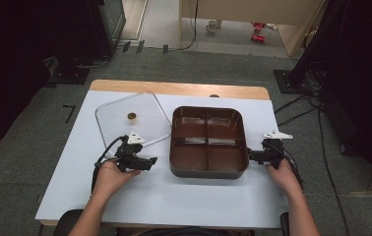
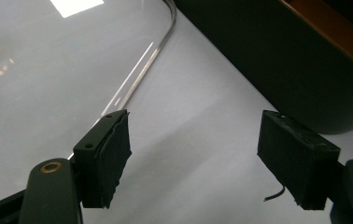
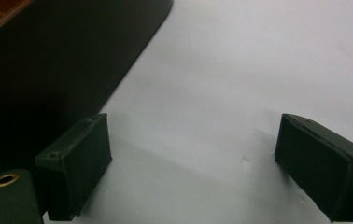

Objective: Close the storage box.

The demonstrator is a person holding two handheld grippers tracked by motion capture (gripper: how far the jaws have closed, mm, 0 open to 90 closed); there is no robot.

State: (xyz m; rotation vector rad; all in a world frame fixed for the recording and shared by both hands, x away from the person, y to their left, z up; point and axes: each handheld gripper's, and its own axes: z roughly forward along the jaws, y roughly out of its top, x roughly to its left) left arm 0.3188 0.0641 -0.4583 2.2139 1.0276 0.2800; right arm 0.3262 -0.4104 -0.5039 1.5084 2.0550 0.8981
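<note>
Jaws on my left gripper point(image 2: 193, 158) stand apart with nothing between them, only bare white table point(image 1: 184, 191) under the gap. Its tips sit just off the clear lid point(image 1: 130, 118), which lies flat left of the brown 4-compartment tray point(image 1: 208, 169). My right gripper point(image 3: 193, 163) is also spread wide and holds nothing, poised just beside the tray's dark outer wall at its right corner.

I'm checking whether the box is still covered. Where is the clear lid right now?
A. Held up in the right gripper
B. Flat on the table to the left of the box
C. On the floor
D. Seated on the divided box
B: in the high view the clear lid lies flat on the white table, left of the open divided box.
</note>
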